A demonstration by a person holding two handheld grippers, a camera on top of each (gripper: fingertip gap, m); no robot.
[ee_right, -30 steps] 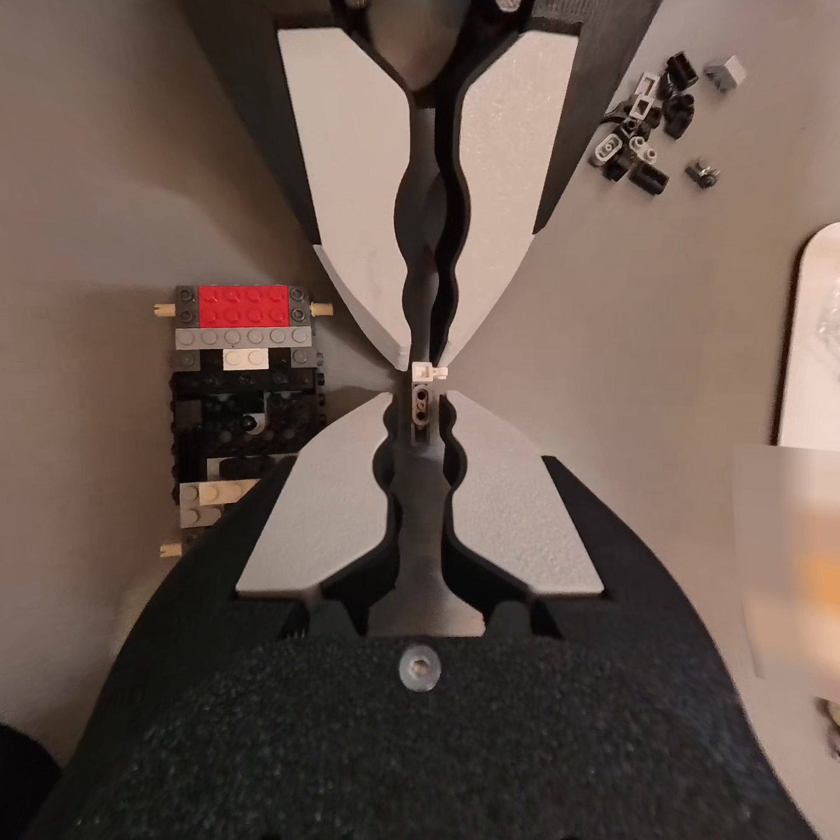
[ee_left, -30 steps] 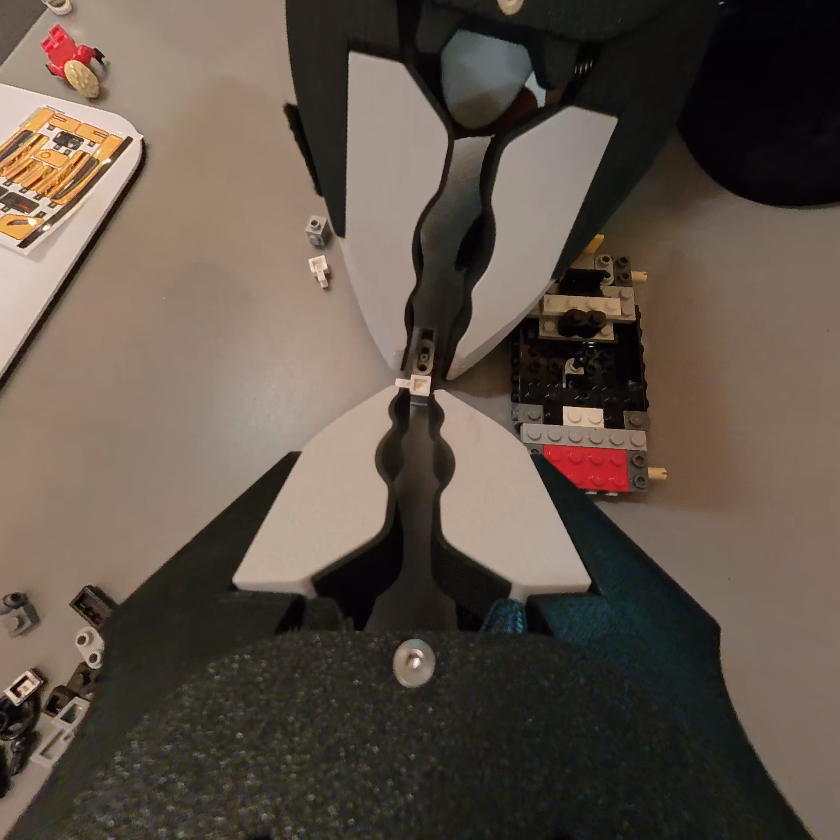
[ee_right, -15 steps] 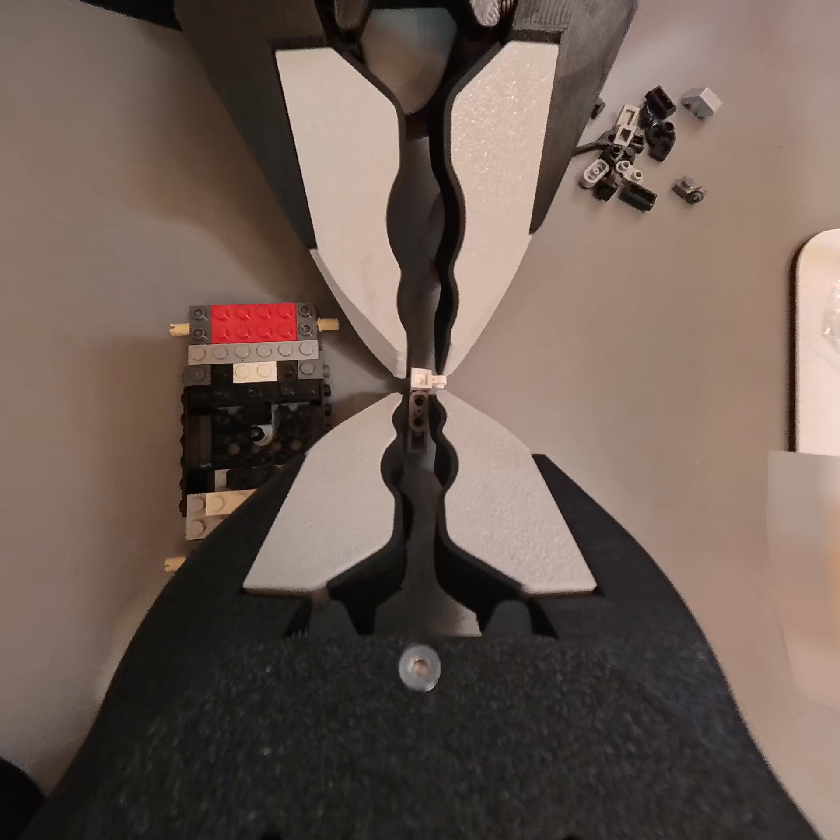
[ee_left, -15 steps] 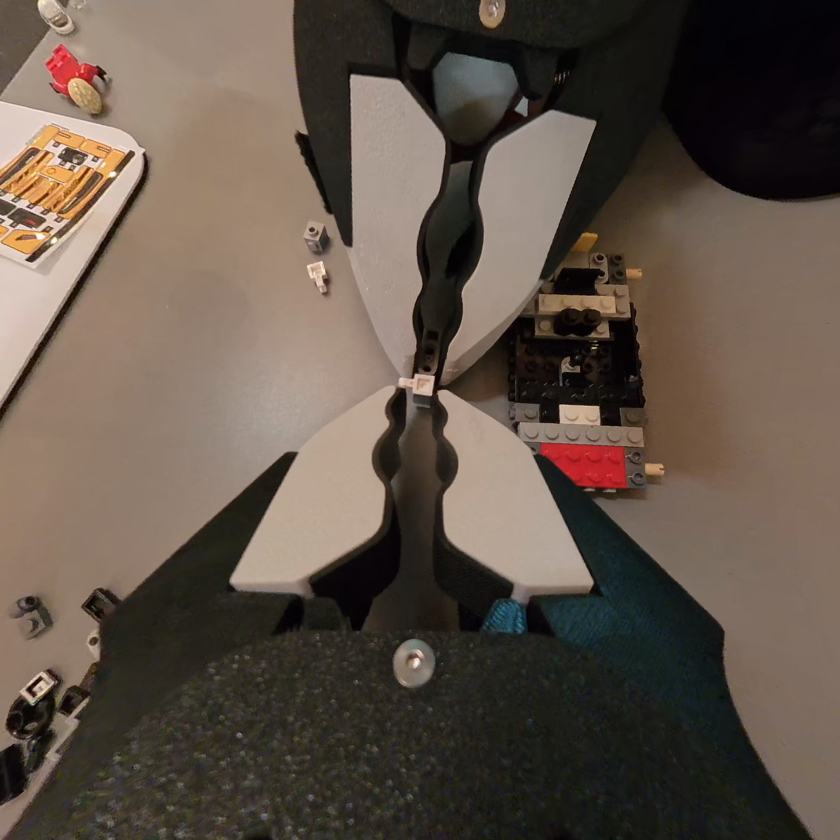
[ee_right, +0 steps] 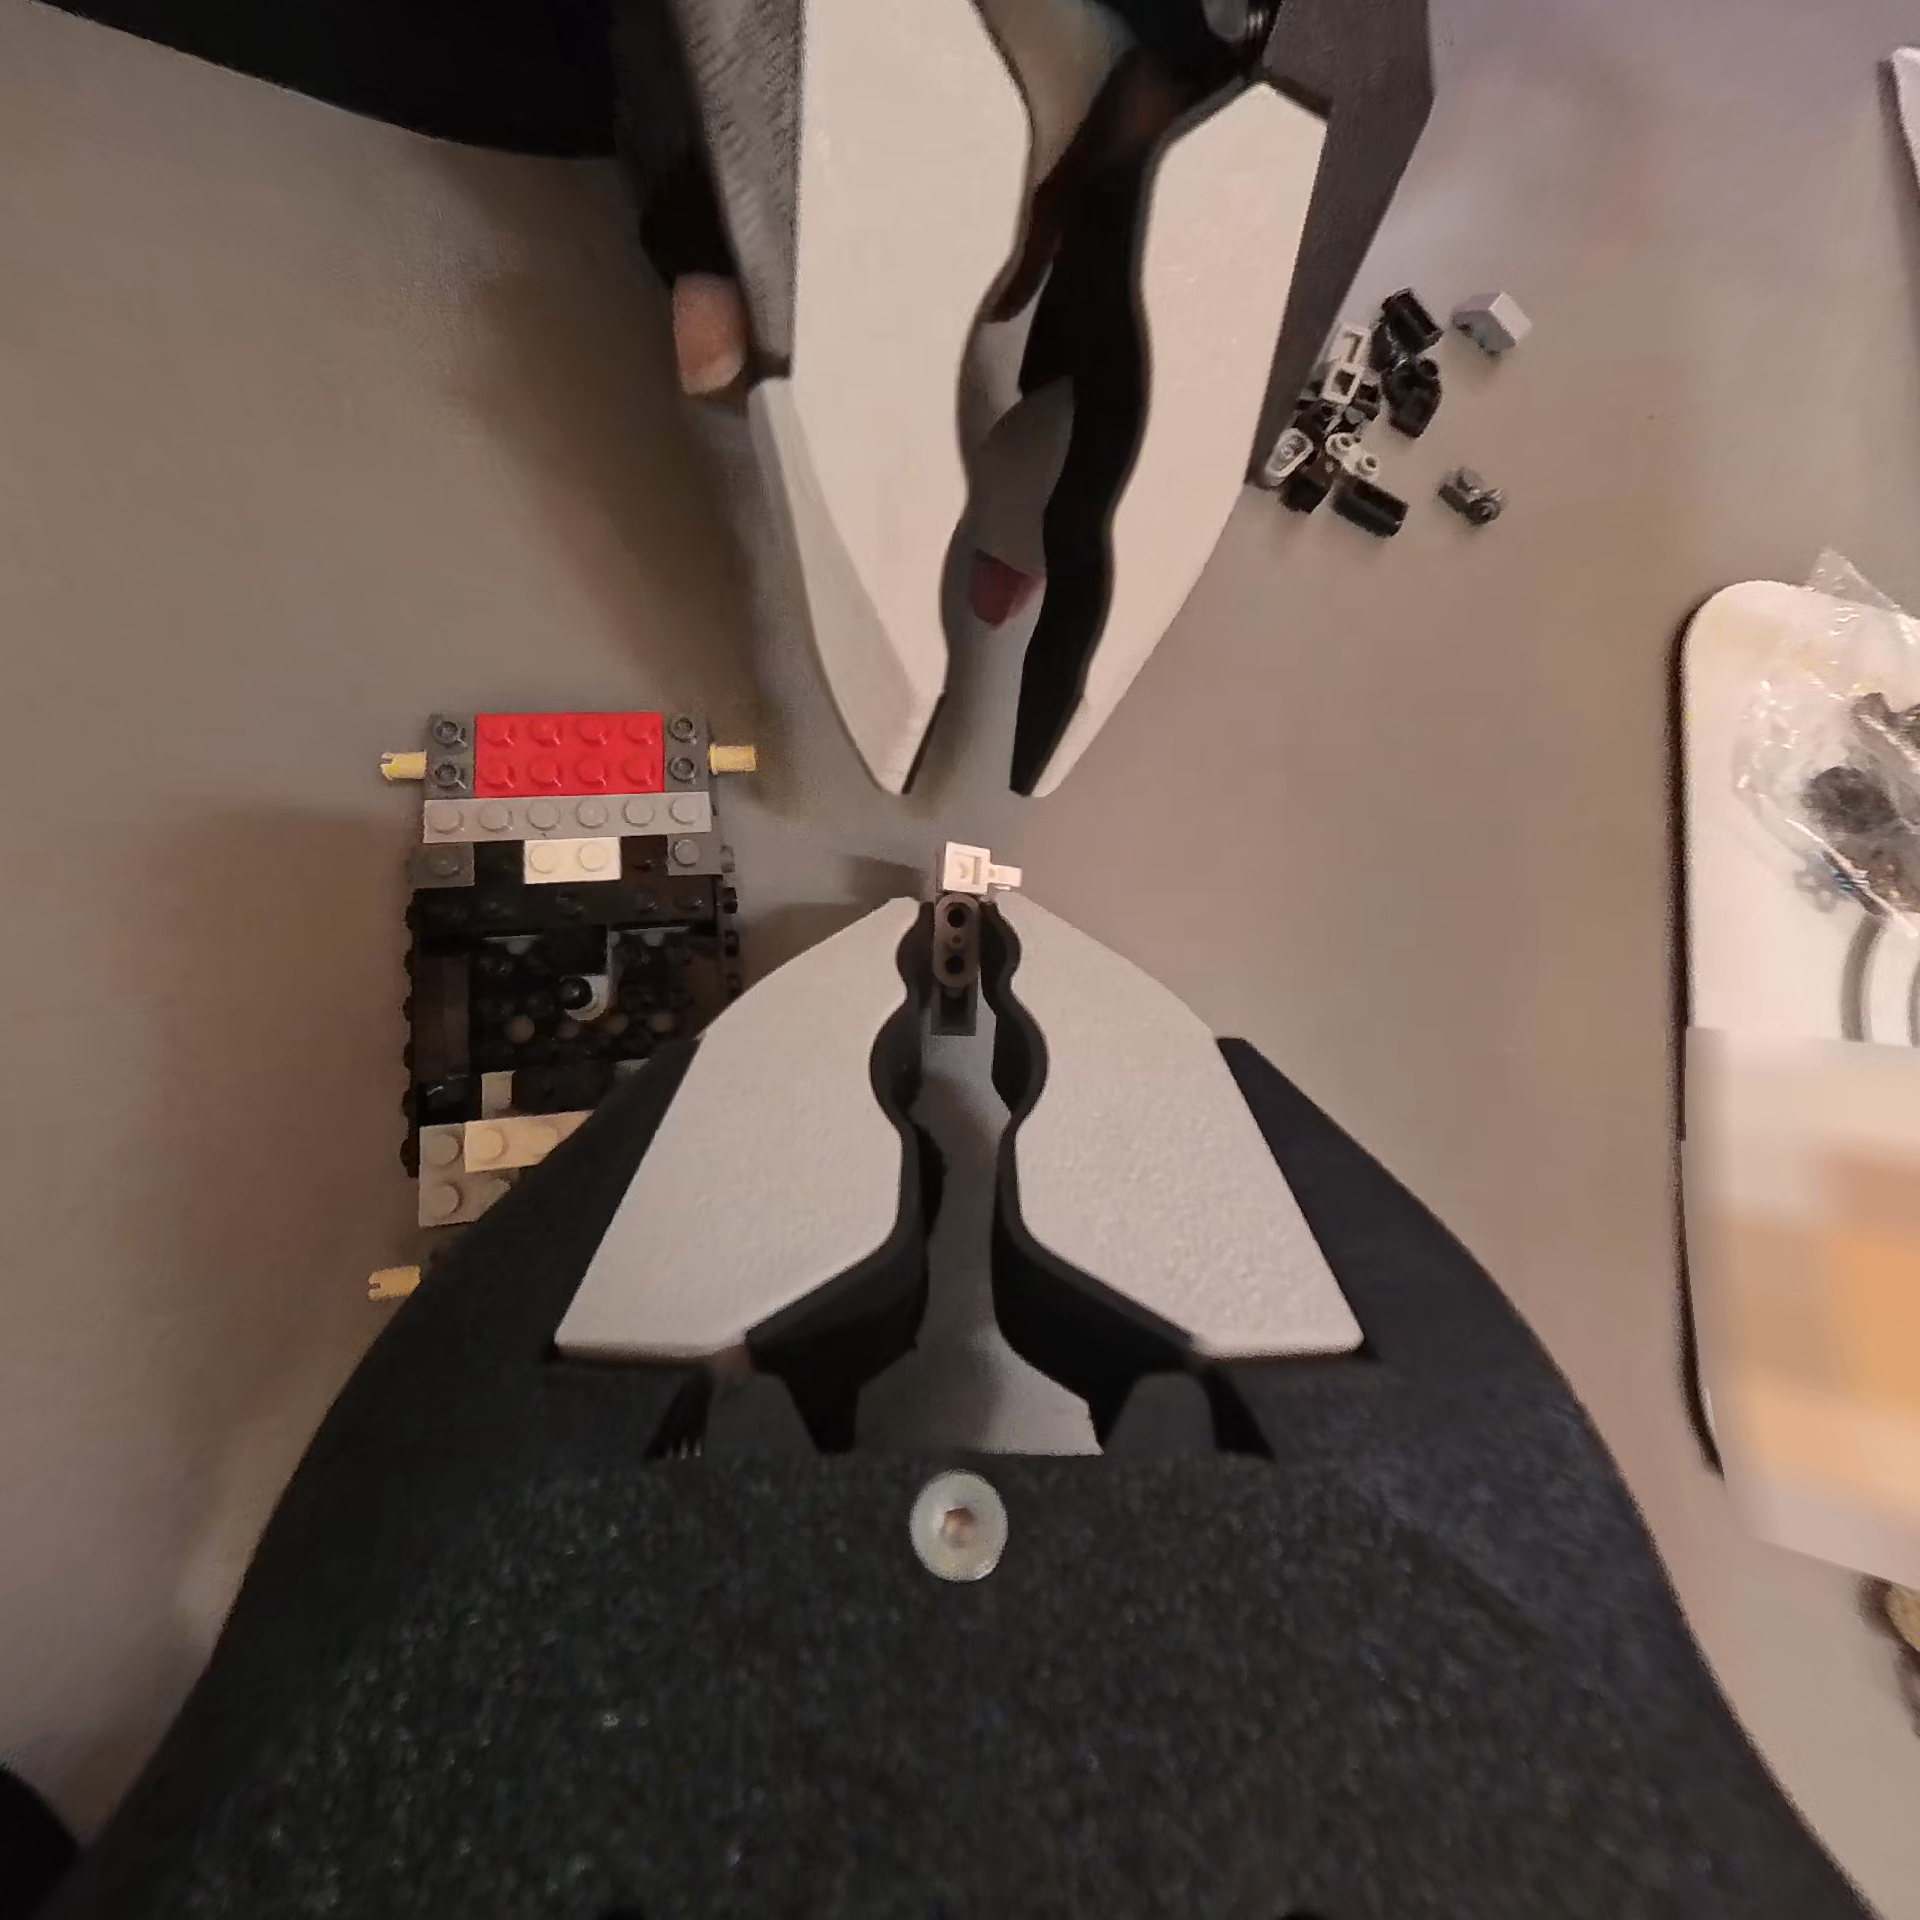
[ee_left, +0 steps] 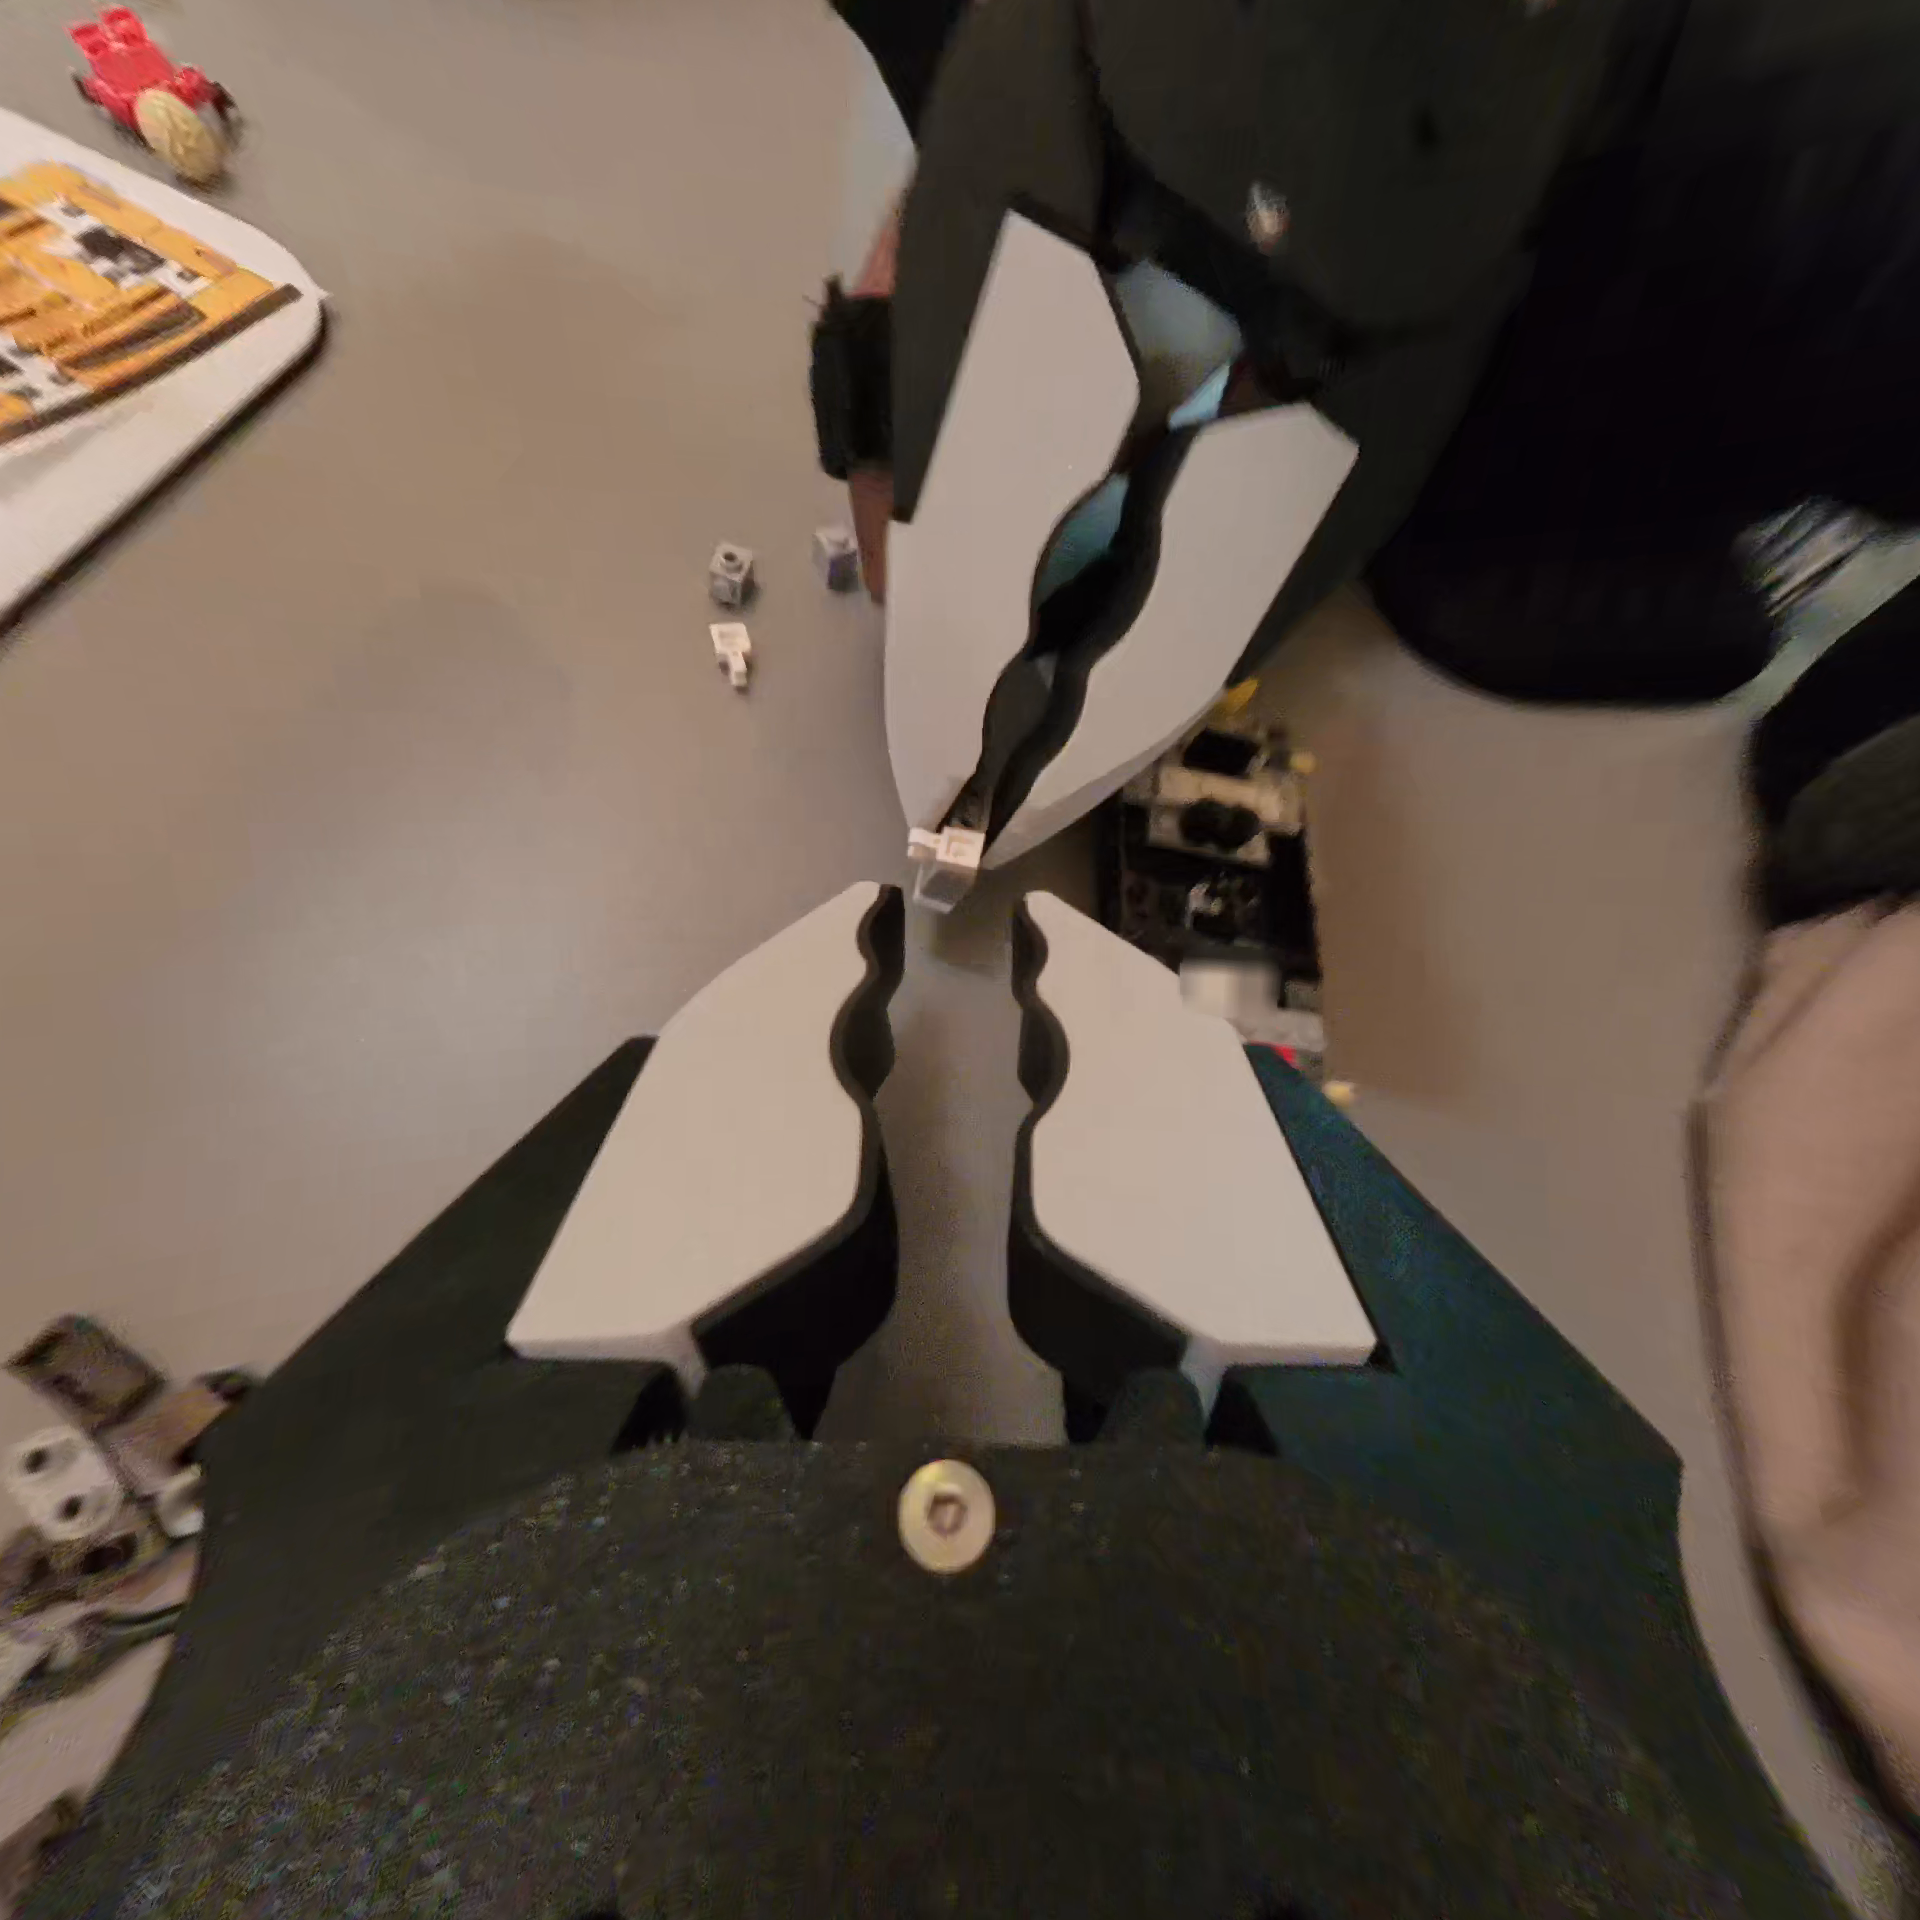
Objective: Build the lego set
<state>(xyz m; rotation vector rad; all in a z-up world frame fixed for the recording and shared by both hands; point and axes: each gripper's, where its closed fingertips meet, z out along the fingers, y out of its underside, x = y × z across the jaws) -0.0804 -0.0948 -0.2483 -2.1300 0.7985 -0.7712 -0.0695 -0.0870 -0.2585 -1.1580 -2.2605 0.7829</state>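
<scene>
My right gripper (ee_right: pixel 961 914) is shut on a small dark grey piece (ee_right: pixel 956 945) with a white clip piece (ee_right: pixel 966 868) stuck on its outer end. It holds them above the table. My left gripper (ee_left: pixel 954 904) is open and empty, its tips just short of the white clip (ee_left: pixel 943 852). In the right wrist view the left gripper (ee_right: pixel 971 784) faces mine with a small gap to the clip. The part-built lego car base (ee_right: pixel 571 935), black with a red plate and grey plates, lies flat on the table to the left; it shows blurred in the left wrist view (ee_left: pixel 1205 894).
Loose small grey and white pieces (ee_left: pixel 732 577) lie on the table beyond the grippers. A pile of black and grey pieces (ee_right: pixel 1361 416) sits at the far right. A white tray (ee_right: pixel 1704 727) holds a parts bag. A sticker sheet (ee_left: pixel 104 281) and a small red wheeled build (ee_left: pixel 145 83) lie far left. My two grippers' fingertips are within a few centimetres of each other.
My left gripper has opened, let go of the white clip and drawn back a little. The clip stays on the dark grey piece in my right gripper.
</scene>
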